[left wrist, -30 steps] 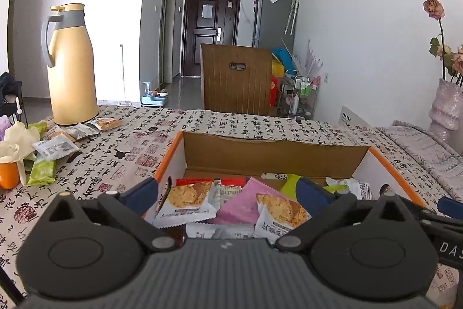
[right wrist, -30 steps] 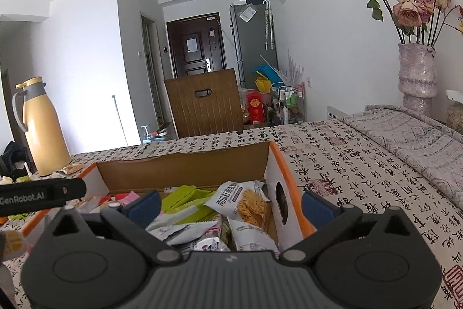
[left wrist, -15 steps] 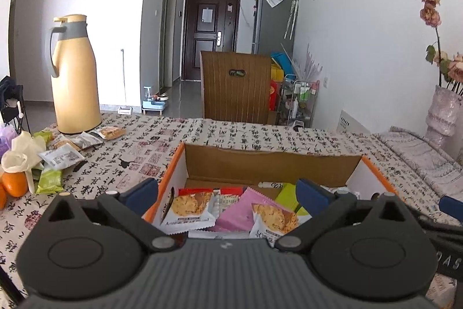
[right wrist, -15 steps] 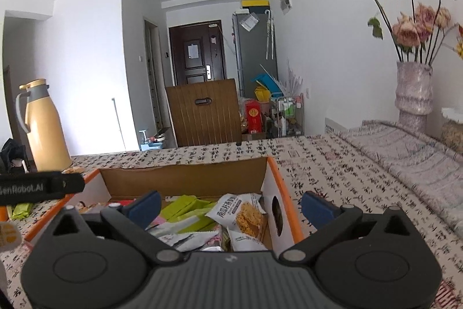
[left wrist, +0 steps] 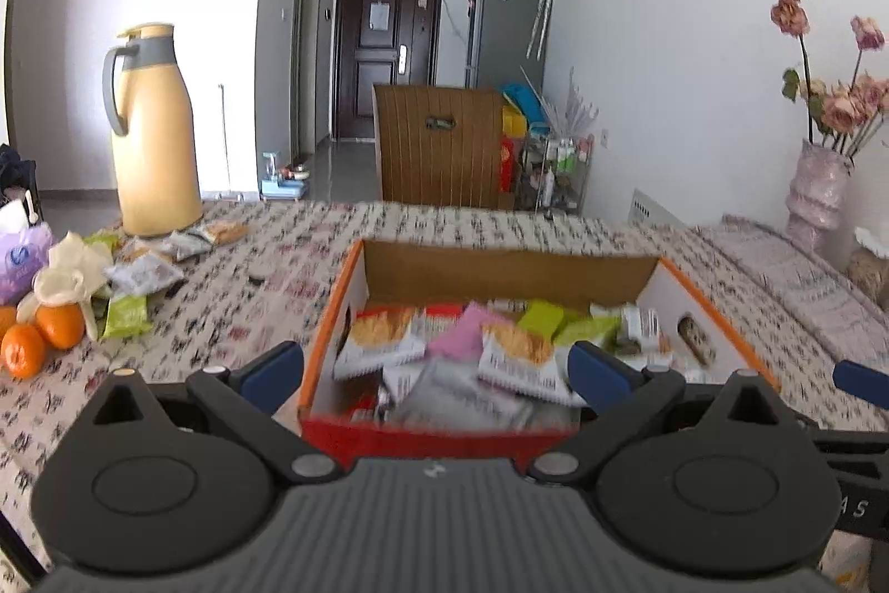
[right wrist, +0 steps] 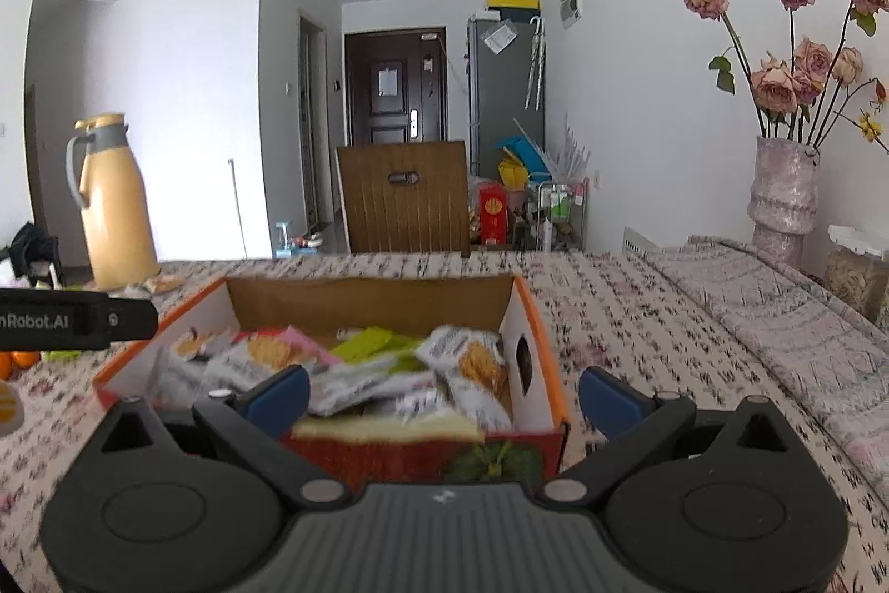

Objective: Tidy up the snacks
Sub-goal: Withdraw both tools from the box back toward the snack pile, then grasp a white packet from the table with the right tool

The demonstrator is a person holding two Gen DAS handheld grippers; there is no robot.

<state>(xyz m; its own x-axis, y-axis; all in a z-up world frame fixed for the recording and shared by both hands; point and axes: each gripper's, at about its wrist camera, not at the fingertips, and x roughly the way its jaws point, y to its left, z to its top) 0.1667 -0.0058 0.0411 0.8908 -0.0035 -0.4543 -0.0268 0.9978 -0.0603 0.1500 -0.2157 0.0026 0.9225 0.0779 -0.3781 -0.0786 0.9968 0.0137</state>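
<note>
Loose snacks [left wrist: 139, 270]: you have several packets lying on the tablecloth at the far left, beside the oranges [left wrist: 39, 337] and in front of the yellow thermos jug [left wrist: 153, 131]. These are not yet boxed.
Left gripper [left wrist: 436, 373]: your fingers are spread wide and carry nothing; it hovers at the near edge of the box.
Box [left wrist: 333, 309]: an orange-rimmed carton sits mid-table, open at the top. It holds a heap of boxed packets [left wrist: 483, 343], among them biscuit, pink and green wrappers, lying jumbled rather than in rows.
Right gripper [right wrist: 444, 393]: your fingers are parted and empty; it hovers over the box's near right corner.
Table right of box [right wrist: 667, 332]: no packets show here.
Progress: in my judgement most of the job is done; the left-hand pile remains for you to collect.
Blur: both views are smeared, so packet labels cannot be read.
</note>
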